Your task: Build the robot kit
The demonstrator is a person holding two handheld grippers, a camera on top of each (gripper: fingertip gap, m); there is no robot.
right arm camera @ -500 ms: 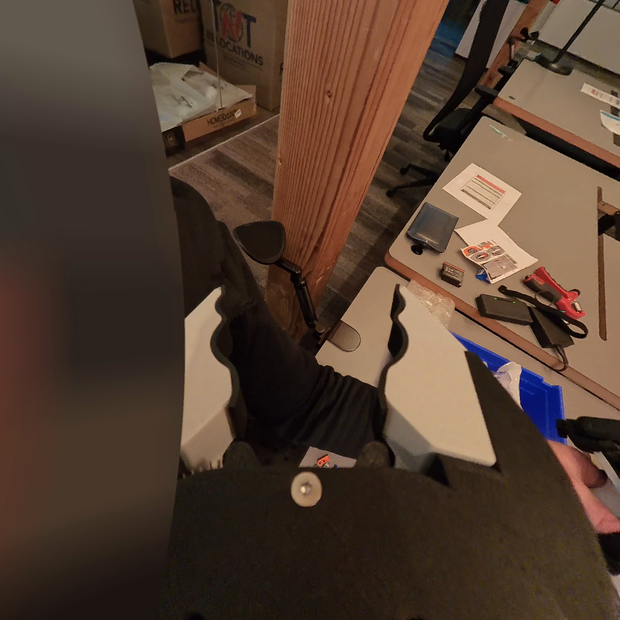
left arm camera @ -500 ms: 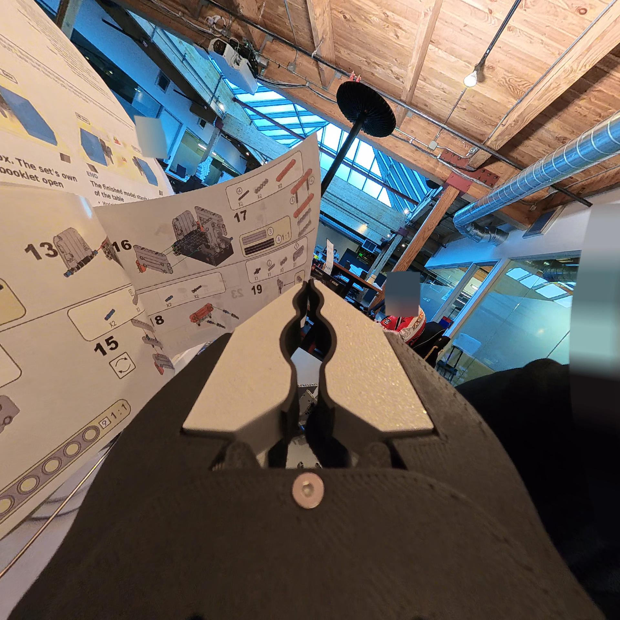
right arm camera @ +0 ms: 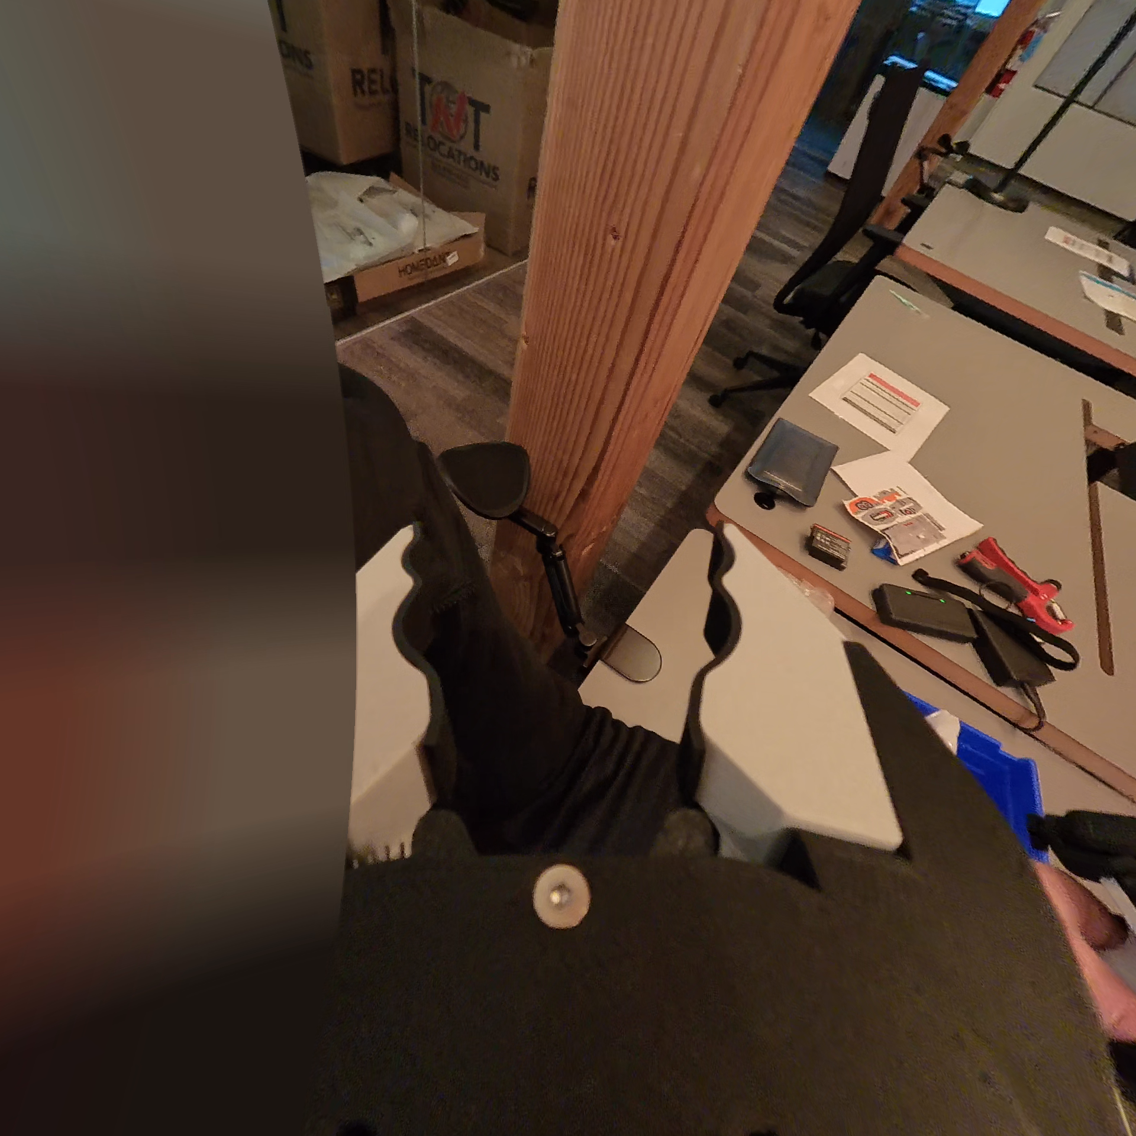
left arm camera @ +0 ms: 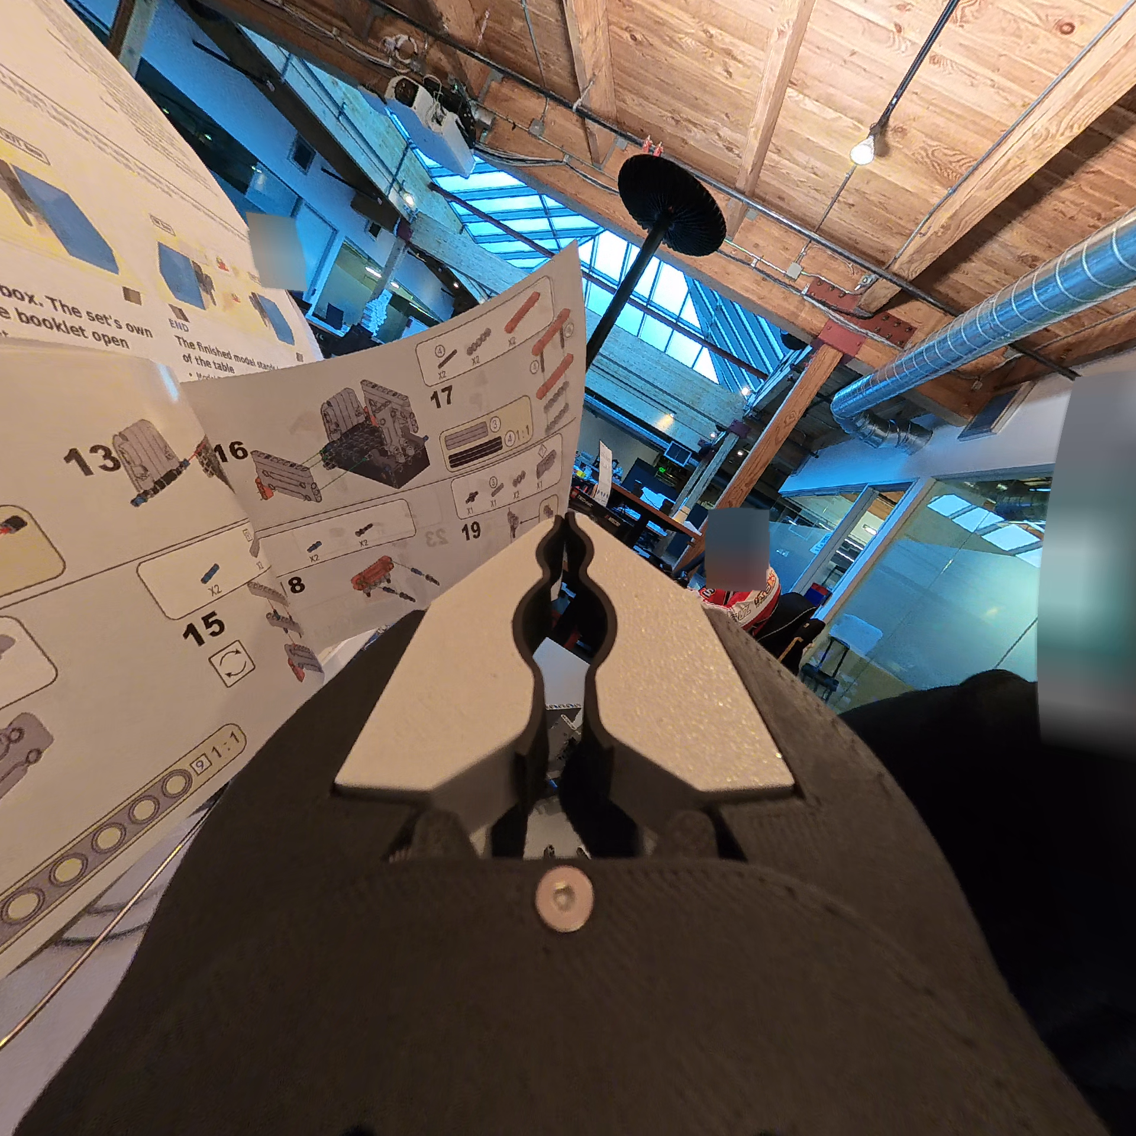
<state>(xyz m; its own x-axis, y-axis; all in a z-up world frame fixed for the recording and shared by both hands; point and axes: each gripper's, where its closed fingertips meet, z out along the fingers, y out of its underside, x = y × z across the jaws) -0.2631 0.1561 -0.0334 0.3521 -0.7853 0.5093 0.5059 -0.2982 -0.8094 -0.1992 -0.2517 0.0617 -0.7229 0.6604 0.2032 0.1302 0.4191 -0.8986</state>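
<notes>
Instruction booklet (left arm camera: 381, 467) standing open just left of the left gripper (left arm camera: 566, 528), whose jaws meet at the tips on nothing, aimed at wooden ceiling (left arm camera: 768, 92), right gripper (right arm camera: 562, 553) spread wide, empty, before wooden post (right arm camera: 651, 246), grey table (right arm camera: 996, 492) at right

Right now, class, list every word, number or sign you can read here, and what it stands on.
I won't copy writing; these bear it.
Building booklet: numbers beside diagrams.
Sheet behind it: printed lines.
Cardboard boxes: bold lettering.
Papers on the table: too small.
</notes>
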